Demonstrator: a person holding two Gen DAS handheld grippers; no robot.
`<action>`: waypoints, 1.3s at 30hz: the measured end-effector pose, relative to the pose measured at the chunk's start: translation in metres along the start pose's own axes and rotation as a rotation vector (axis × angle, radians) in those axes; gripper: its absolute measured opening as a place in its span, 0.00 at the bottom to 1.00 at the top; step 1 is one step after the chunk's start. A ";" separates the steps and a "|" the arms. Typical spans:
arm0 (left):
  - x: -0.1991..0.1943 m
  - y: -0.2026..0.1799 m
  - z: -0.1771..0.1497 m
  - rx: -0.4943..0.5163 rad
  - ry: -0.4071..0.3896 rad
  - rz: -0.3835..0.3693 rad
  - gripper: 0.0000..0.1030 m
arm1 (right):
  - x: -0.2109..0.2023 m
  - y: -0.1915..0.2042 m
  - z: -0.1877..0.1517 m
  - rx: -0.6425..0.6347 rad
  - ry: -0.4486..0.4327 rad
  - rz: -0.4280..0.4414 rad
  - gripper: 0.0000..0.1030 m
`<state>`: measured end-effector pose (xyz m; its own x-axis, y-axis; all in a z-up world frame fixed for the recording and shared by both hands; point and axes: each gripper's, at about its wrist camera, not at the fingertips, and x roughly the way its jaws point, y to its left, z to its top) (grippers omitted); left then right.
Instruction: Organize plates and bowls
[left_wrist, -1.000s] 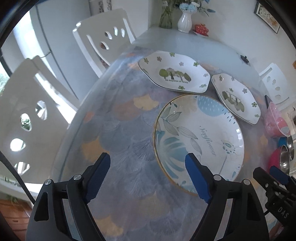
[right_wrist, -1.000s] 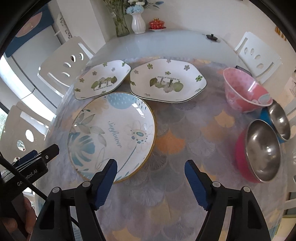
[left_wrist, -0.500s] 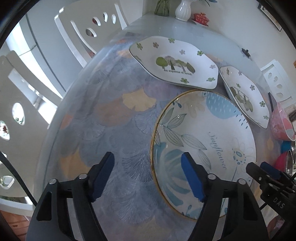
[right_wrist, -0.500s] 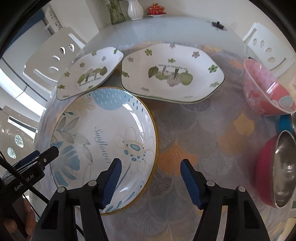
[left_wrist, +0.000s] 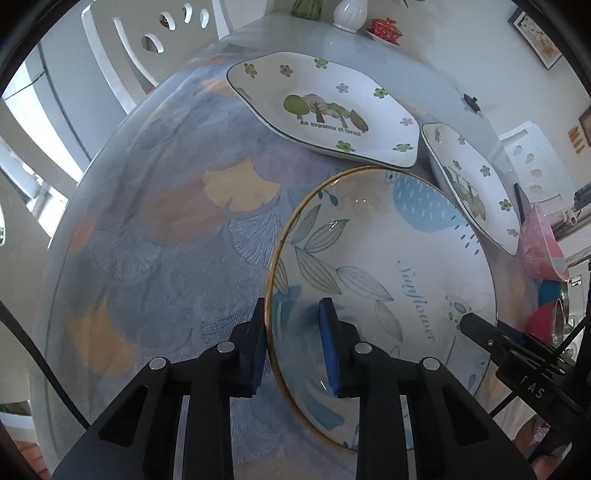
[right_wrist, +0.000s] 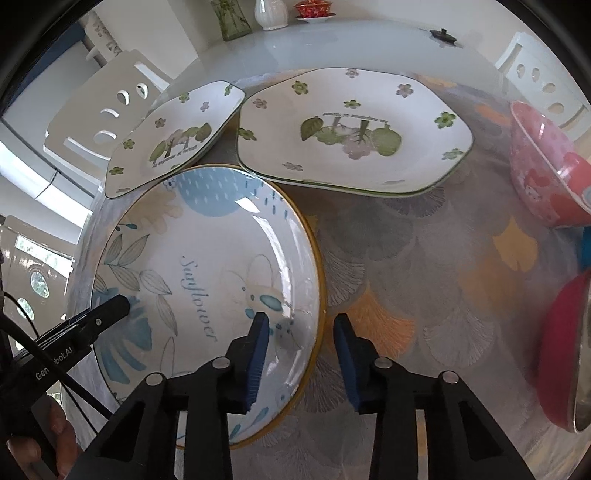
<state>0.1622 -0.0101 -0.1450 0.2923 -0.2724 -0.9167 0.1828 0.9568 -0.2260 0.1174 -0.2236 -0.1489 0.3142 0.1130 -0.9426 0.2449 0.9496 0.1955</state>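
A round blue-and-white sunflower plate (left_wrist: 388, 266) with a gold rim lies on the patterned tablecloth; it also shows in the right wrist view (right_wrist: 207, 280). My left gripper (left_wrist: 293, 334) straddles its left rim, one finger outside and one inside, jaws narrowed but not visibly pressing. My right gripper (right_wrist: 301, 345) straddles the right rim the same way, with a gap on the outer side. Two white angular forest plates (left_wrist: 325, 110) (left_wrist: 472, 184) lie behind it.
A pink bowl (right_wrist: 546, 173) sits at the right, with a red bowl holding a steel bowl (right_wrist: 569, 354) nearer. A vase (right_wrist: 271, 14) and a red lidded dish (right_wrist: 314, 9) stand at the far table edge. White chairs (left_wrist: 162, 48) surround the table.
Both grippers moved forward and down onto opposite rims of the sunflower plate, and both jaws narrowed from wide open to straddle the rim.
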 end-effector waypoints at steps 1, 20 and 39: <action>0.000 0.001 0.000 0.000 0.000 -0.006 0.23 | 0.001 0.001 0.001 -0.004 0.001 0.011 0.30; -0.016 0.002 -0.004 0.218 -0.036 -0.126 0.23 | -0.010 0.002 -0.013 -0.109 -0.013 0.082 0.29; -0.118 0.042 -0.081 0.114 -0.161 -0.072 0.23 | -0.083 0.063 -0.092 -0.279 -0.056 0.120 0.29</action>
<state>0.0593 0.0707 -0.0732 0.4194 -0.3615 -0.8327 0.3114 0.9189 -0.2421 0.0225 -0.1467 -0.0836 0.3778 0.2201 -0.8993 -0.0558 0.9750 0.2152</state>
